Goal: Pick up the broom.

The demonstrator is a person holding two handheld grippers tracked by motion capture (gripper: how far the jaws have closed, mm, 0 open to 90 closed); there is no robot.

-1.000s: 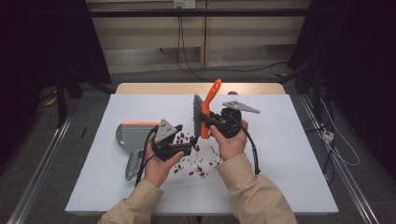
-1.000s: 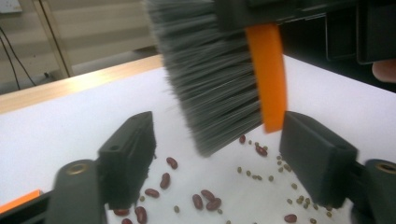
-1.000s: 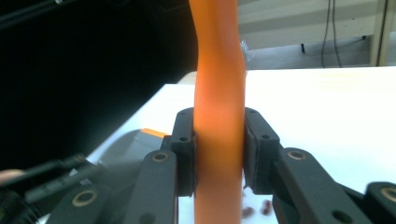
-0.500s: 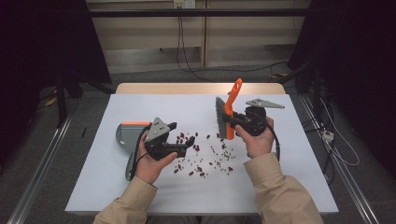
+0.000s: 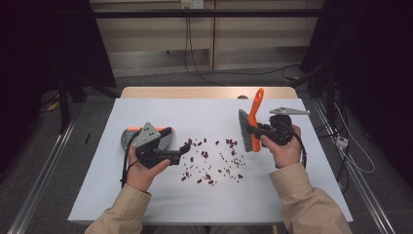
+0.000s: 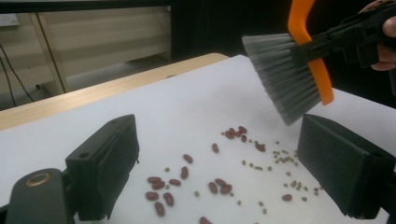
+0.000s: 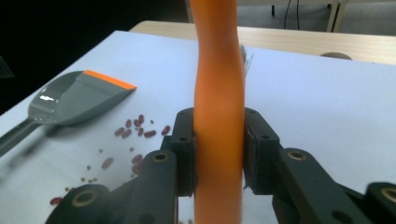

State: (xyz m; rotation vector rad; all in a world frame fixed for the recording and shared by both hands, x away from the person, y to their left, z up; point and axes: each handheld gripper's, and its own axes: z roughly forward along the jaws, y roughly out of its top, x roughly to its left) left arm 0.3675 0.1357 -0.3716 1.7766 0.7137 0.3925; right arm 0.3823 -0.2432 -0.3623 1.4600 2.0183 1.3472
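Left gripper [image 5: 186, 148], held in the person's left hand [image 5: 141, 170], hovers over the white table [image 5: 160, 200] with its jaws wide apart and nothing between them; they have just been opening. Behind that hand lies the grey dustpan [image 5: 127, 136] with an orange edge, mostly covered by the gripper's body in the high view, so its handle cannot be made out there; the right gripper view shows the dustpan [image 7: 70, 100] flat on the table, its handle running off the left edge. Between the two hands the red beans [image 5: 204, 155] and smaller greenish ones lie scattered; from above the small ones are mere specks, while the left gripper view shows the red beans [image 6: 184, 172] and the little round ones apart. Farther right, the right gripper [image 5: 257, 130] is clamped on the orange handle of the brush [image 5: 247, 131], which stands nearly upright, its grey bristles facing the beans and off the table. In the right gripper view the brush [image 7: 218, 116] handle sits tight between the pads and hides its own bristles; the left gripper view shows the brush [image 6: 287, 79] bristles spread above the beans, with the handle cut off at the top.
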